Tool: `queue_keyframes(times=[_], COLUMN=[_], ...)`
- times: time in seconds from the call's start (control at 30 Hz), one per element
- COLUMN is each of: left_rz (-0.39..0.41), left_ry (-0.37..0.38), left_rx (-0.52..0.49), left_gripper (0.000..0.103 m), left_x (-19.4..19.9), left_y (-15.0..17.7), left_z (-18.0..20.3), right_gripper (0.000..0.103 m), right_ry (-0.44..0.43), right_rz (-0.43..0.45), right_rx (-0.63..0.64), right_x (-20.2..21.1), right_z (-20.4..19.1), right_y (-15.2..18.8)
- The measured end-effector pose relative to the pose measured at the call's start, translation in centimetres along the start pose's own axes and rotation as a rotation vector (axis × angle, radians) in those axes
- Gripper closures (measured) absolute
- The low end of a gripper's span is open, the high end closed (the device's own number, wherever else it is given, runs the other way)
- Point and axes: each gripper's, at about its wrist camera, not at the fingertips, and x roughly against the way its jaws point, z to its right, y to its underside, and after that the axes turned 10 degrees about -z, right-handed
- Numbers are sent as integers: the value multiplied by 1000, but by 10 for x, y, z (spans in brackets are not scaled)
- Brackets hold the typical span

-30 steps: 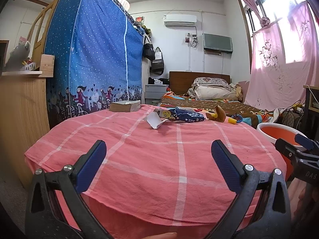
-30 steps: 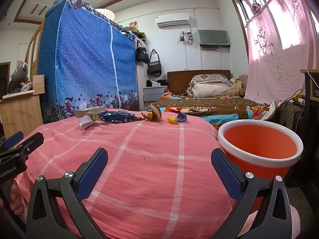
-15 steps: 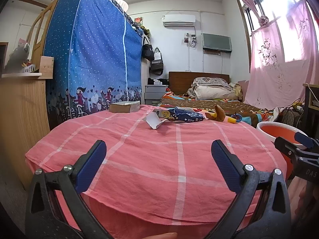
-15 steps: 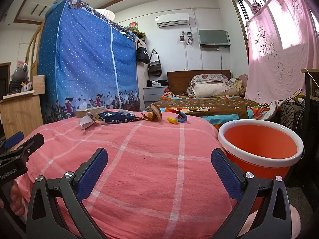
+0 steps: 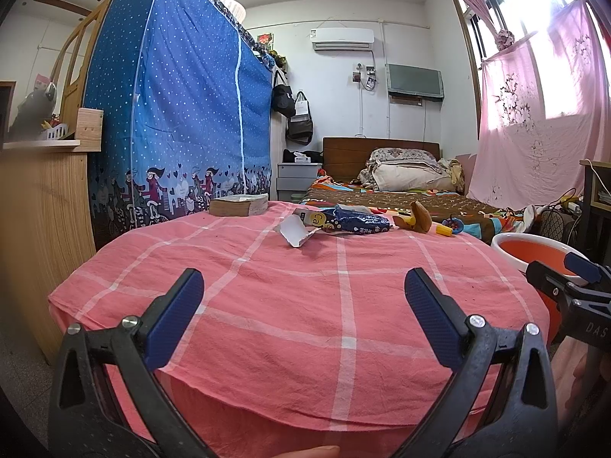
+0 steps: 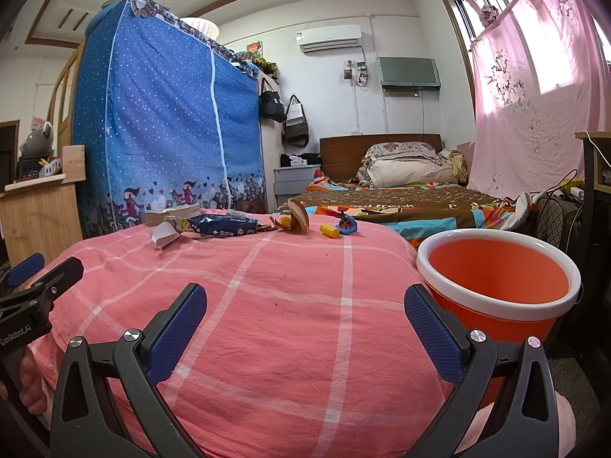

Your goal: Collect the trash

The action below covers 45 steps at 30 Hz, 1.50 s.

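Both the left hand-held gripper (image 5: 303, 297) and the right hand-held gripper (image 6: 305, 311) hang released and empty above the near edge of the counter (image 6: 290, 305), which is draped in pink checked cloth. At its far side lie a blue snack wrapper (image 5: 353, 222), a torn white scrap (image 5: 294, 231) touching it, and a brown peel (image 6: 298, 219). The orange bin (image 6: 496, 286) stands just beside the counter's right edge.

On the blue snack wrapper (image 5: 353, 222) lying far across the surface I can make out "Ca" in a yellow circle, and the white print along it is too small to read. My left tool (image 6: 26, 305) carries "GenRobot.AI" in white on its black body, and my right tool (image 5: 573, 297) shows the letters "DAS" at the frame edge.
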Motion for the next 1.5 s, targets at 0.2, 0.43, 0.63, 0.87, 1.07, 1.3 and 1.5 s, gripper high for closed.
queue_keyframes(times=[0.2,0.43,0.63,0.87,1.07,1.3,1.5], left_rz=[0,-1,0,-1,-18,-2,32], left_ry=[0,0,0,-1,-5,-61,-53], left_rx=[-1,-3,-4,-4,-6,-33,-5], left_gripper=[0,0,0,0,0,0,0], left_x=[0,0,0,0,-5,-20,-30], left_y=[0,1,1,1,0,-14,-37], left_z=[0,0,0,0,0,-1,-4], right_gripper=[0,0,0,0,0,0,0], right_ry=[-1,-1,0,-1,36,32,2], right_rz=[-1,-1,-2,-1,26,41,76], right_rx=[-1,-2,-2,-3,-9,20,68], right_x=[0,1,1,1,7,3,-5], right_z=[0,0,0,0,1,3,4], right_y=[0,0,0,-1,-3,-21,-50])
